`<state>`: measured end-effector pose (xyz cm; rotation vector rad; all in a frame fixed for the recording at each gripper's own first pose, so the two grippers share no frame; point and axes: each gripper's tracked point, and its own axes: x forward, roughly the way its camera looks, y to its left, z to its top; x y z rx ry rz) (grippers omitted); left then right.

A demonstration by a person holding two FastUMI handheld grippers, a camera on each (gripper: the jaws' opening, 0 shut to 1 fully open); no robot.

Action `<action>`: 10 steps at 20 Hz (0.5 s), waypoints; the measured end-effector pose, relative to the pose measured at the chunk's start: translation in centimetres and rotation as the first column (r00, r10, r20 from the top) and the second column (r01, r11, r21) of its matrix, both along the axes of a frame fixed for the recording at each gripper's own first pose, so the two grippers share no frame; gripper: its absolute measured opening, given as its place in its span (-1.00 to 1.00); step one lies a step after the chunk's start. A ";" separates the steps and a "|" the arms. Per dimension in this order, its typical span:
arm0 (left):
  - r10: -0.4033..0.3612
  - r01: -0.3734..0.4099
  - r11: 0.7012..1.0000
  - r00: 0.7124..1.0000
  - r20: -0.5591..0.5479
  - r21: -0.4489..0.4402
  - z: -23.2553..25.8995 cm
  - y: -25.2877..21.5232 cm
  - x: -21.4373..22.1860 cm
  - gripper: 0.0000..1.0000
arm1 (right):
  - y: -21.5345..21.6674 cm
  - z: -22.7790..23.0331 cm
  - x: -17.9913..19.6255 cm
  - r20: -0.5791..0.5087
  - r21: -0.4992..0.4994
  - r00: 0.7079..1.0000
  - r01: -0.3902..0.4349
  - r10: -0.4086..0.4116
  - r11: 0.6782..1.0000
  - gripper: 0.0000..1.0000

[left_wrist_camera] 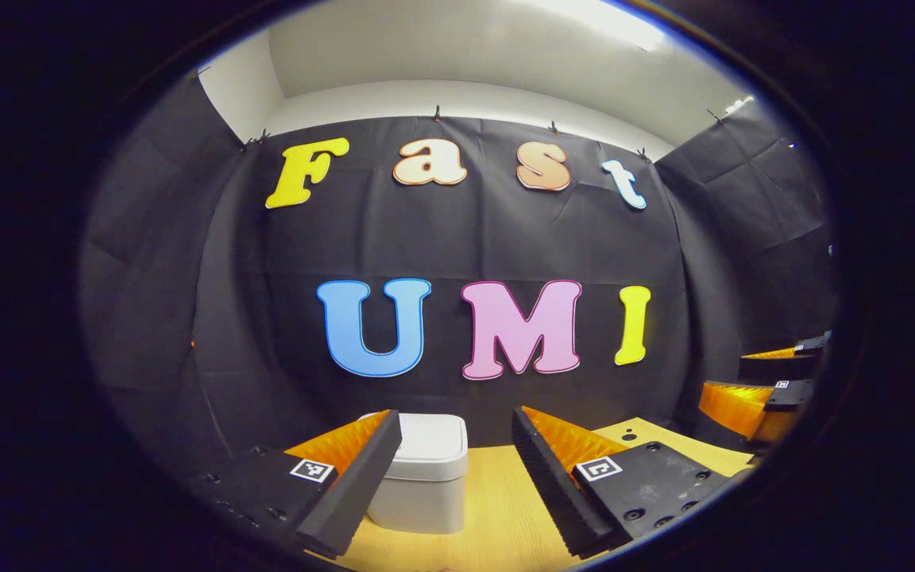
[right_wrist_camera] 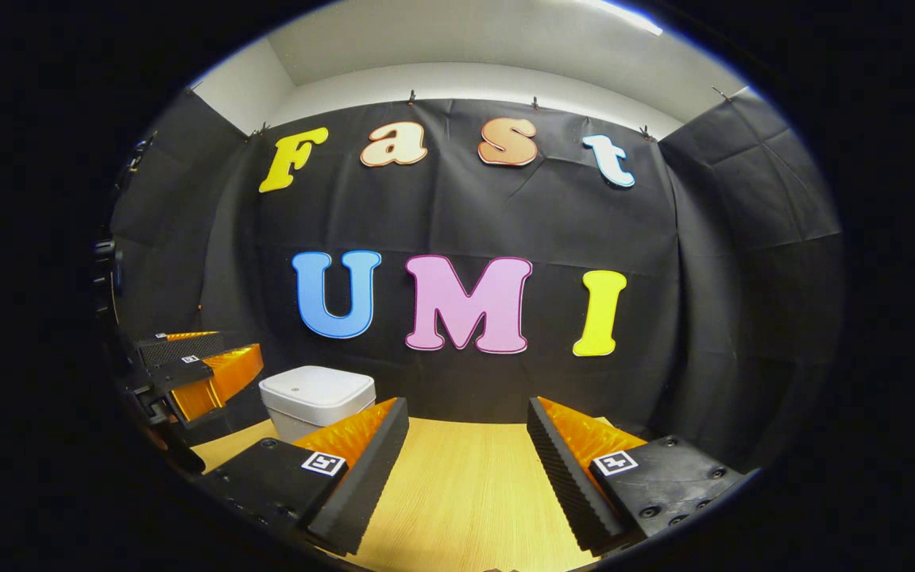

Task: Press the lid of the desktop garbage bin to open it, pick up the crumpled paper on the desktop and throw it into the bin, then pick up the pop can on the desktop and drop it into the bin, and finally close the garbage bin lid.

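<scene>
Both tools are released, fingers spread: the left tool (left_wrist_camera: 457,477) faces the lidded bin (left_wrist_camera: 424,477) at lower centre, likely lined up to press; the right tool (right_wrist_camera: 465,469) hovers over bare surface (right_wrist_camera: 465,508).

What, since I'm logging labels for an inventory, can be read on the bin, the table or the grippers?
Garbage bin: no writing to be read.
Table: none.
Left gripper and right gripper: none; each finger carries a square black-and-white marker, a coded pattern, not words or numbers.
</scene>
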<state>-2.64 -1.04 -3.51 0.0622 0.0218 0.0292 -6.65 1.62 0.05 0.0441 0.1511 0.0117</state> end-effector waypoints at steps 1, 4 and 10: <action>0.000 0.000 1.000 1.000 -0.001 0.000 -0.1 0.1 0.1 0.89 | 0.0 0.0 0.0 0.001 -0.003 1.000 -0.001 0.001 1.000 0.94; -0.005 0.005 1.000 1.000 -0.005 -0.001 -0.1 0.1 -0.1 0.89 | 0.2 0.1 -0.2 0.003 -0.003 1.000 -0.001 0.001 1.000 0.94; -0.020 0.020 1.000 1.000 -0.004 0.002 -0.3 0.0 -0.4 0.89 | 0.4 0.2 -0.5 0.009 -0.005 1.000 0.005 -0.005 1.000 0.94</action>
